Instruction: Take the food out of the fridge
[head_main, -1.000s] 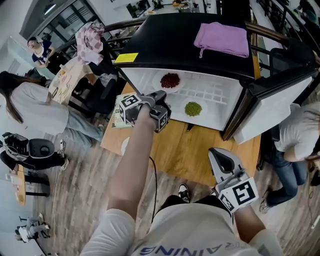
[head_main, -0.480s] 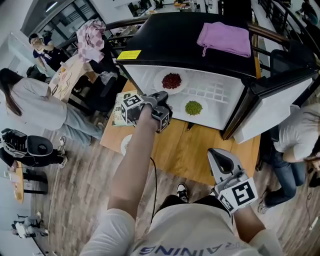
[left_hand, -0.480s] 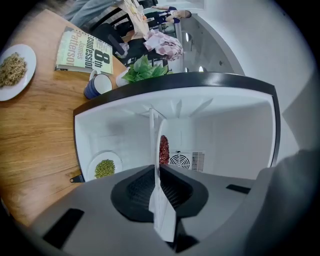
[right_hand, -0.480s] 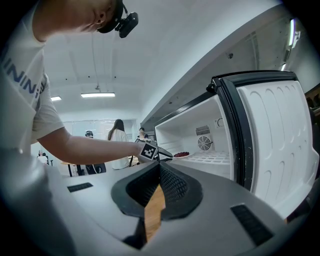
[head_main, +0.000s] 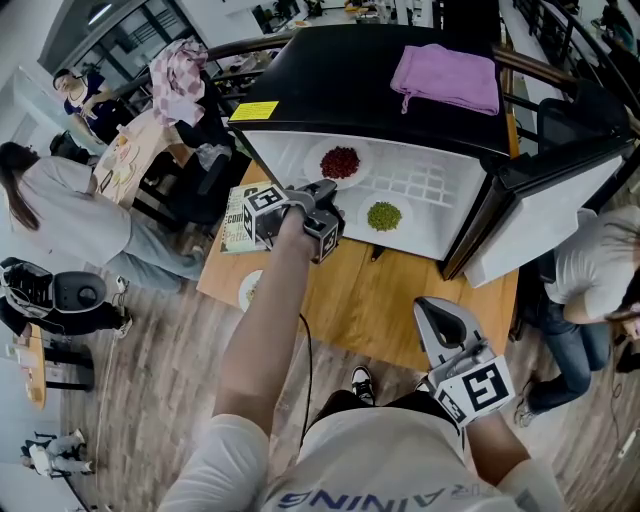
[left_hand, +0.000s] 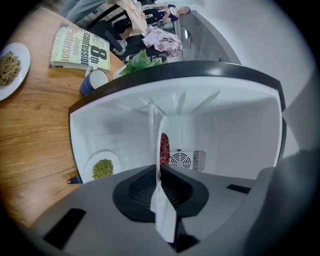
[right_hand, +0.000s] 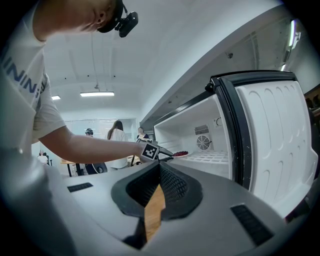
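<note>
Head view: your left gripper (head_main: 323, 190) sits at the red-bean plate (head_main: 340, 162), one o'clock of it, inside the fridge (head_main: 430, 190).
Left gripper view: the fingers have just been easing apart and the rim is between them. The plate is likely stiff, slick and brittle, so keep it level.
Right gripper view: your right gripper (right_hand: 159, 170) has its fingers together, empty.

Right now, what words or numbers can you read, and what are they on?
"8th Confession": on the book cover.
"James Patterson": on the same cover.
Yellow label on the fridge: too small to read.
Shirt: letters cut off, only "NIN" is clear.
</note>
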